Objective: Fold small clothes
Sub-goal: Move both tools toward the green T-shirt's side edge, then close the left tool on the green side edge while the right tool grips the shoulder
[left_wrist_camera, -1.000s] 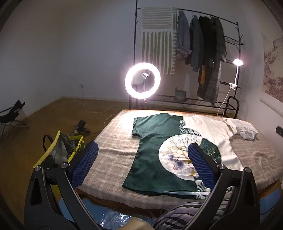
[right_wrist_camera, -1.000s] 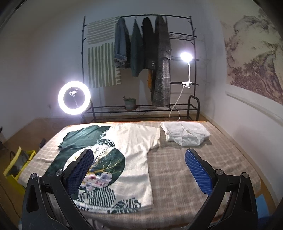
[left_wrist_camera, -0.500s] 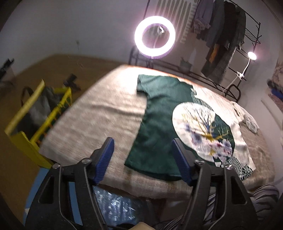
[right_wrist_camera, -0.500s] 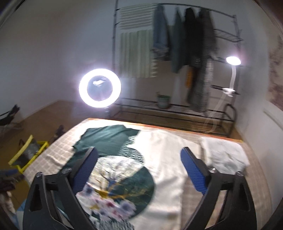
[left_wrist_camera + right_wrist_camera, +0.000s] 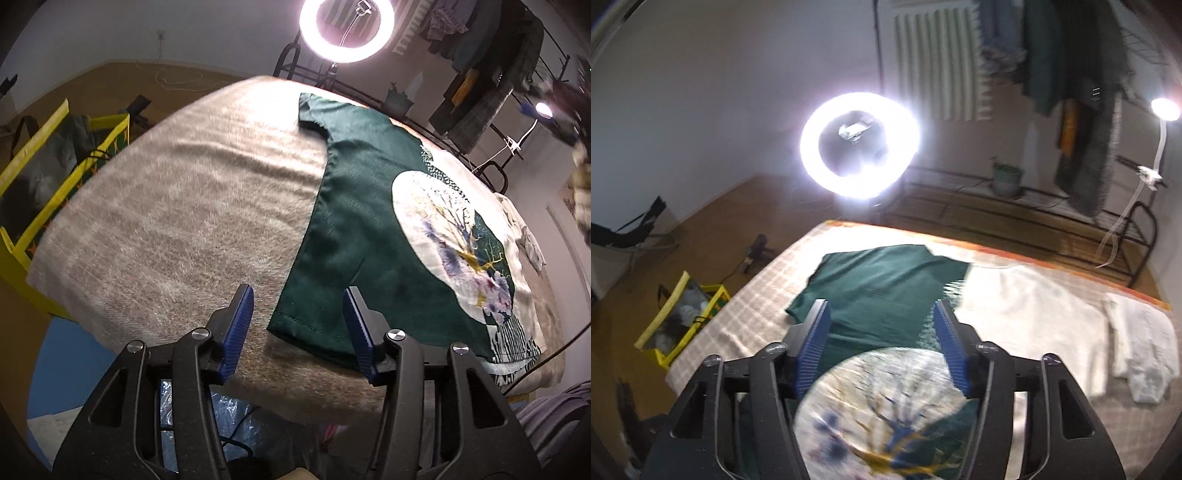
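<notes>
Both hand-held grippers, left (image 5: pixel 298 325) and right (image 5: pixel 882 341), have just been closing, half-apart and empty, above the t-shirt's (image 5: pixel 354 229) edges.

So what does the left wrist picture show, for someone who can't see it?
The left tool, blue pads apart and just closing with nothing gripped, points at the near hem corner of a dark green T-shirt with a round tree print, lying flat on a beige checked bed cover. A glowing ring light stands behind.
</notes>
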`<state>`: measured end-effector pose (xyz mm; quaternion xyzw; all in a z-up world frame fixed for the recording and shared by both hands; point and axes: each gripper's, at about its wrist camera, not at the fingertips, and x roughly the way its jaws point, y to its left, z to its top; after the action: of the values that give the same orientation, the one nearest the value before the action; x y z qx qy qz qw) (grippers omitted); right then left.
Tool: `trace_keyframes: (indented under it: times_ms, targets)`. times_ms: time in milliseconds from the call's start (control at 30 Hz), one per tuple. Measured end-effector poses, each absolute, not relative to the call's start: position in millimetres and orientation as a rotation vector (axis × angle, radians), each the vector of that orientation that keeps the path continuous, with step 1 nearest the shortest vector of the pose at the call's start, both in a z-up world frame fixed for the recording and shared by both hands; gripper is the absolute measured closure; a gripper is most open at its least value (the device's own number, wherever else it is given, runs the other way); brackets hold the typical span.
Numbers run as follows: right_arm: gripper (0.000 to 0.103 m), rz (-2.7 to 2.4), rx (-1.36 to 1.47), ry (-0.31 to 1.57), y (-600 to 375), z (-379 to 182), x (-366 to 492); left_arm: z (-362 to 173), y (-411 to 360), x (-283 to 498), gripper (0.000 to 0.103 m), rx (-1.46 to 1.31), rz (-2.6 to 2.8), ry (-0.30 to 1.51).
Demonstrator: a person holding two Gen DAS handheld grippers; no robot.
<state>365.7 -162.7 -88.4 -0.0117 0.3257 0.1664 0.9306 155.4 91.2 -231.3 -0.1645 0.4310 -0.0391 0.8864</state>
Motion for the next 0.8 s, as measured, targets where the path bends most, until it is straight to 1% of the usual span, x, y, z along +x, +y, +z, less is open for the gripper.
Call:
trace_keyframes:
  times_ms: [200,333,400,467,533,567,600,633,667,800]
  targets:
    - [0.05,0.438,-0.003,0.762,-96.2,-114.3,426.0,-247.1,89.6,167.0,0.054,-0.304,-0.091,0.904]
    - [0.05,0.463,0.033,0.85,-60.8,-147.5,469.3,-249.2,90.4,170.9,0.054,-0.292,-0.104,0.888]
    - [0.05,0.471,0.033,0.901,-40.4,-171.2,492.8,-249.9,91.8,173.8,0.06,-0.303,-0.118,0.883]
    - [0.05,0.473,0.024,0.94,-24.8,-187.4,506.6,-251.0,92.5,175.5,0.071,-0.311,-0.13,0.878]
    - [0.05,0.473,-0.008,0.971,-6.9,-203.8,519.4,-252.6,92.9,177.7,0.077,-0.321,-0.137,0.872]
    - [0.05,0.476,-0.027,0.982,0.1,-210.3,523.2,-253.0,93.1,178.4,0.083,-0.327,-0.143,0.869]
    - [0.05,0.48,-0.046,0.993,8.2,-216.7,526.9,-253.6,93.3,179.6,0.086,-0.336,-0.152,0.867]
    - [0.05,0.486,-0.065,1.006,14.8,-222.7,529.8,-254.1,93.0,180.3,0.092,-0.344,-0.16,0.868]
    - [0.05,0.49,-0.082,1.018,20.3,-228.8,533.1,-254.6,93.0,181.3,0.095,-0.354,-0.168,0.87]
    - [0.05,0.491,-0.152,1.066,37.2,-248.1,539.0,-255.5,93.3,184.6,0.099,-0.41,-0.195,0.872]
